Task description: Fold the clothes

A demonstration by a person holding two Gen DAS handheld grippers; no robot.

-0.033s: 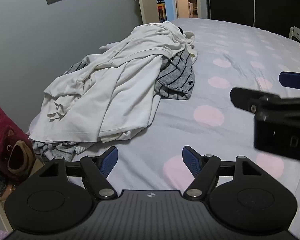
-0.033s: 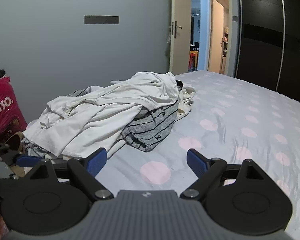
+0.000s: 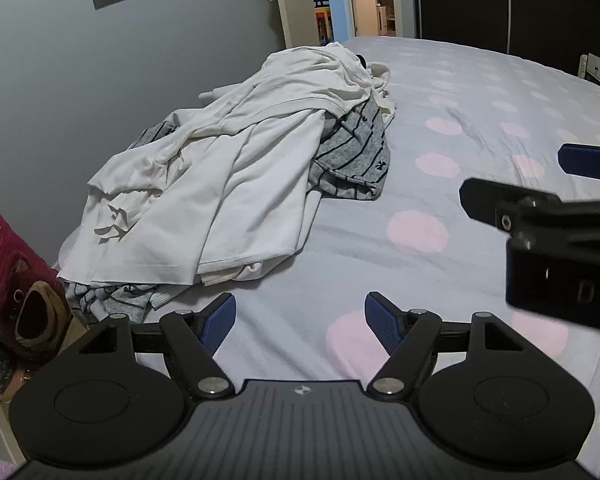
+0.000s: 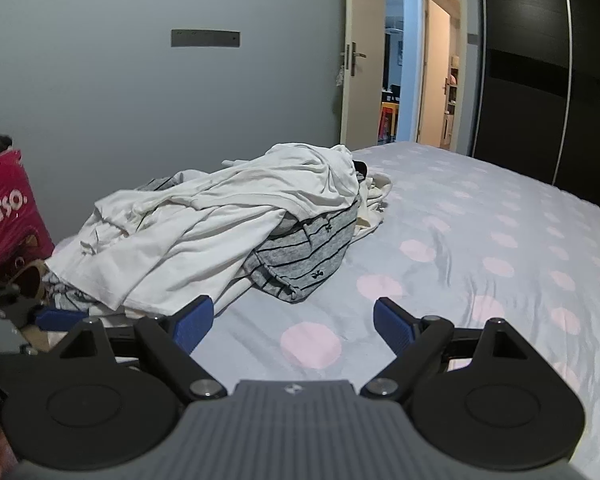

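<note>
I held my left gripper [image 3: 300, 320] low over the bed [image 3: 480, 92], its blue-padded fingers spread wide with nothing between them. My right gripper [image 4: 293, 320] was the same: jaws wide apart, empty, hovering above the lilac bedsheet with its pink dots.

The clothes lay in an unfolded pile [image 3: 236, 168] left of centre in the left wrist view, ahead of both grippers and touched by neither. On top sprawled a white shirt [image 3: 244, 200], crumpled and draped toward the lower left of the frame. Beneath it a grey striped garment [image 3: 356, 164] stuck out on the right side of the pile; in the right wrist view the same grey piece [image 4: 304, 256] showed at the centre, under the white shirt [image 4: 204, 232]. More grey striped cloth peeked from under the pile's near edge.

In the left wrist view, my right gripper's black body crossed the right edge of the frame. A pink Lotso bag [image 4: 4, 216] stood at the left edge of the right wrist view, beside the bed. Behind the pile rose a grey wall [image 4: 140, 100], with an open door [image 4: 420, 80] at upper centre and a dark wardrobe [image 4: 540, 60] at upper right.
</note>
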